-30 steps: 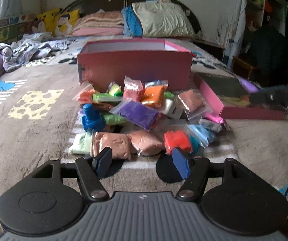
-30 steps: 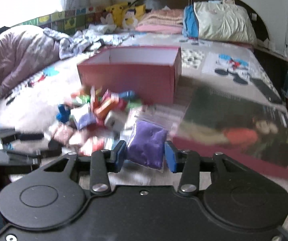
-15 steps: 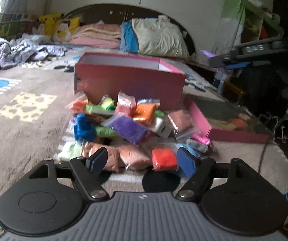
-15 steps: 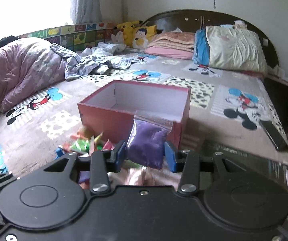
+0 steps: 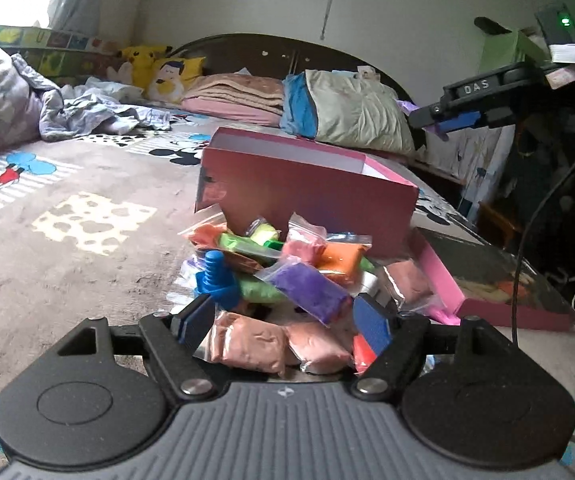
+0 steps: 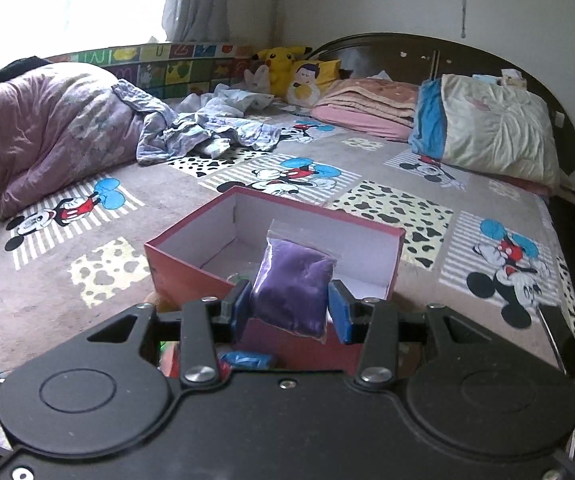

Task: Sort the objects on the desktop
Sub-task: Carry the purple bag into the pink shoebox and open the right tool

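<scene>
Many clay bags (image 5: 287, 292) before left gripper (image 5: 283, 320) | box (image 5: 307, 188) behind | lid (image 5: 499, 280) beside

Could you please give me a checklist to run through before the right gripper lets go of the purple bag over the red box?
1. Right gripper grips the purple bag: ok.
2. Bag over the red box opening: ok, though depth is hard to judge.
3. Box open, with room inside: ok.
4. Bag clear of the box walls: cannot tell.
5. Left gripper away from the box: ok, open, low at the bag pile.
</scene>
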